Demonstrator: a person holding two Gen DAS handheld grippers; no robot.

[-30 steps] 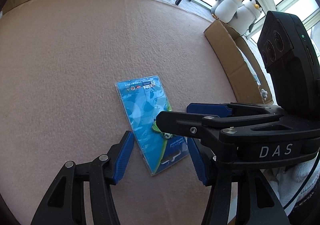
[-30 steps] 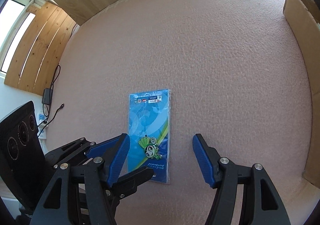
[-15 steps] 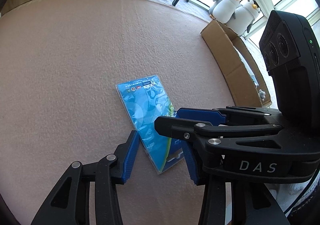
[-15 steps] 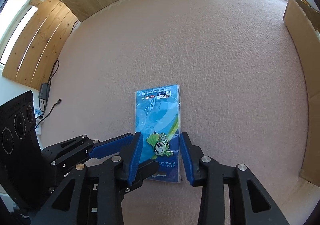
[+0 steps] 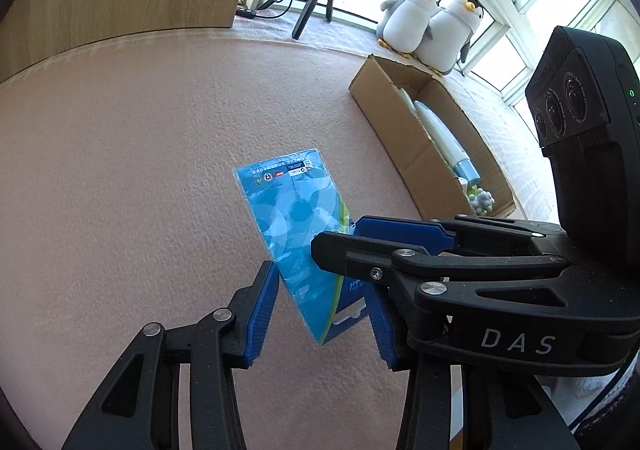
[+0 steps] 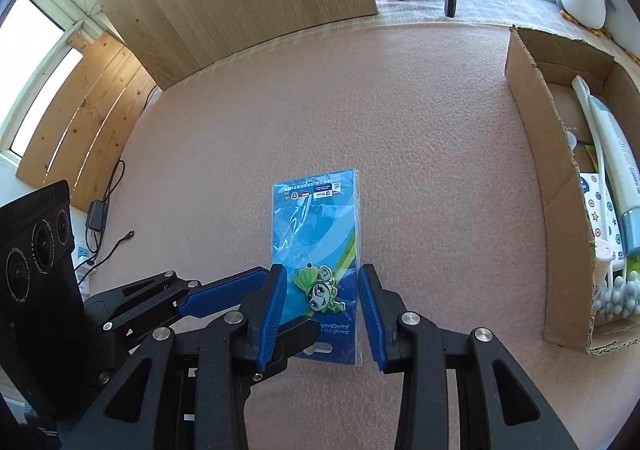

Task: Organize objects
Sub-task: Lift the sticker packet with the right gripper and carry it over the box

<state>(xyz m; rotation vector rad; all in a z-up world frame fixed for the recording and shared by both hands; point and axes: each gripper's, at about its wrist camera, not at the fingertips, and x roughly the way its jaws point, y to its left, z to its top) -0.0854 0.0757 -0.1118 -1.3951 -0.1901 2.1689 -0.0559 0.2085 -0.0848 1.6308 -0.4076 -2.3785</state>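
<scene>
Blue plastic-wrapped card packet (image 6: 318, 250), printed with a green cartoon figure, sits between both of our tools above the pink felt-like table mat (image 6: 420, 110). Our right gripper (image 6: 323, 308) has its blue ribbed pads on either long edge of the packet's near end, and they appear to be pinching it, though we cannot see the contact cleanly on the right pad. Our left gripper (image 5: 320, 314) comes in from the left side; in its own view the packet (image 5: 300, 234) is tilted, its near end lying between the two blue pads, which stand spread with a gap on both sides of the packet. In the right wrist view one left finger runs under the right gripper's left finger, close to the packet's bottom corner.

An open brown cardboard box (image 6: 532, 154) stands at the right edge of the mat, well apart from the packet, holding a long white tube (image 6: 612, 154) and other small items. Two plush penguins (image 5: 432, 26) sit beyond the box by the window.
</scene>
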